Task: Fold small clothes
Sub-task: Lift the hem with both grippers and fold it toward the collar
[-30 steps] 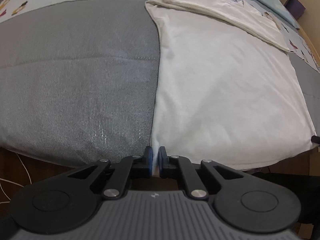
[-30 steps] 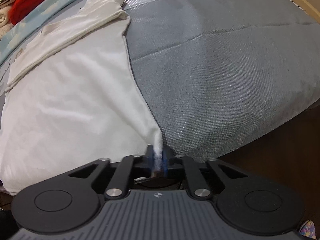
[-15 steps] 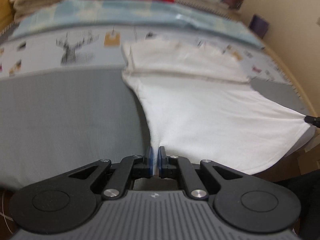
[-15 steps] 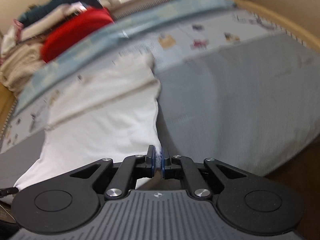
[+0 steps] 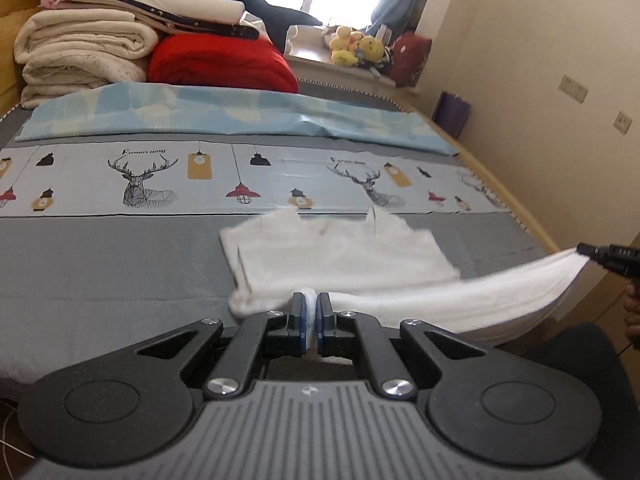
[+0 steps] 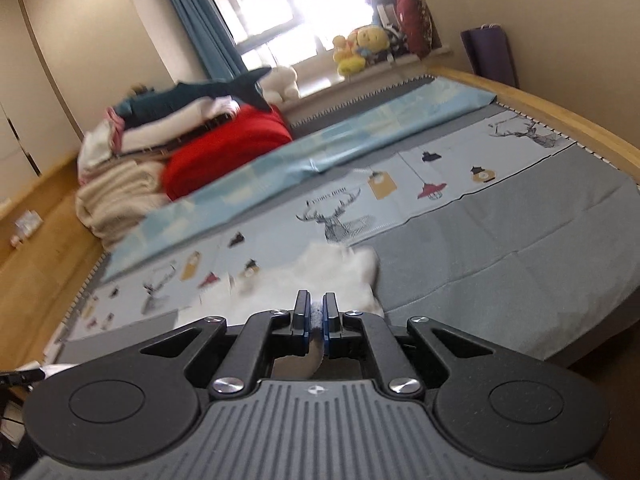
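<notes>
A small white garment (image 5: 344,256) lies partly on the grey bed cover (image 5: 100,272), its near hem lifted into the air. My left gripper (image 5: 311,312) is shut on the hem's left corner. In the left wrist view the hem stretches rightward to my right gripper (image 5: 588,251), whose black tip pinches the other corner. In the right wrist view my right gripper (image 6: 317,312) is shut on a fold of the white garment (image 6: 336,276), which runs forward onto the bed. The garment's far part with folded sleeves still rests on the cover.
A printed deer-and-lantern sheet (image 5: 160,184) and a pale blue sheet (image 5: 200,112) lie across the bed behind the garment. Folded blankets (image 5: 80,48) and a red bundle (image 5: 220,64) are stacked at the far left. Plush toys (image 5: 356,48) sit on the windowsill. A wall runs along the right.
Both grippers have risen and tilted up, lifting the garment's near hem off the bed edge. The hem now hangs taut between them and the far room has come into view.
</notes>
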A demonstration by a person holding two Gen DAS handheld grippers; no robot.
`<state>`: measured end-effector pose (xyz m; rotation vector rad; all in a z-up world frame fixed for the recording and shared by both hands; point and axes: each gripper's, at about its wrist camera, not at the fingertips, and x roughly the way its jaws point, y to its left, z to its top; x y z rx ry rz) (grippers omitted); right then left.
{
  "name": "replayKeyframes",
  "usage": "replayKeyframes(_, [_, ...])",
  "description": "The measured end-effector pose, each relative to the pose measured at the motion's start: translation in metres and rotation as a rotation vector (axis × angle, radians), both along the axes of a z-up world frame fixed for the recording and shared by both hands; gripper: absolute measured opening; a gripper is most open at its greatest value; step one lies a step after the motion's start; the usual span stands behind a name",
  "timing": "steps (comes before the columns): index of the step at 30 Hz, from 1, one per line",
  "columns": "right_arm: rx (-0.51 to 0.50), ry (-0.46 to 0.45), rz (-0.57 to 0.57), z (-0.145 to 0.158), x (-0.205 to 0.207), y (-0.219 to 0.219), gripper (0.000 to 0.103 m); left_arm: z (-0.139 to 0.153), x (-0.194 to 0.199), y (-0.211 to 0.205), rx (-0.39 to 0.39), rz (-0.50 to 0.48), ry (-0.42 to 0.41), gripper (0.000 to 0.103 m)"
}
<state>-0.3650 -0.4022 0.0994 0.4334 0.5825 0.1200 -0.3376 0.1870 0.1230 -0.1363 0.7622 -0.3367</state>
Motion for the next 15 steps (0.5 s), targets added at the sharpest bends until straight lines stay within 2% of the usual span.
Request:
replayKeyframes(3, [-0.015,0.006,0.013,-0.010,0.002,-0.002,0.005,-0.010,0.012,0.004,-0.009,0.004,0.007,0.005])
replayKeyframes(5, [-0.035,0.057,-0.007,-0.023,0.019,-0.002,0.005,-0.025,0.039,0.002,-0.005,0.034,0.045,0.005])
replayKeyframes(7, [-0.018,0.083,-0.014,-0.036,0.045,-0.001,0.005,-0.042,0.071,-0.002,0.021,0.049,0.063,0.005])
replayKeyframes(15, [-0.111,0.204,-0.042,-0.092,0.187,0.018,0.005,-0.124,0.219,-0.011,0.112,0.099,0.157,0.005])
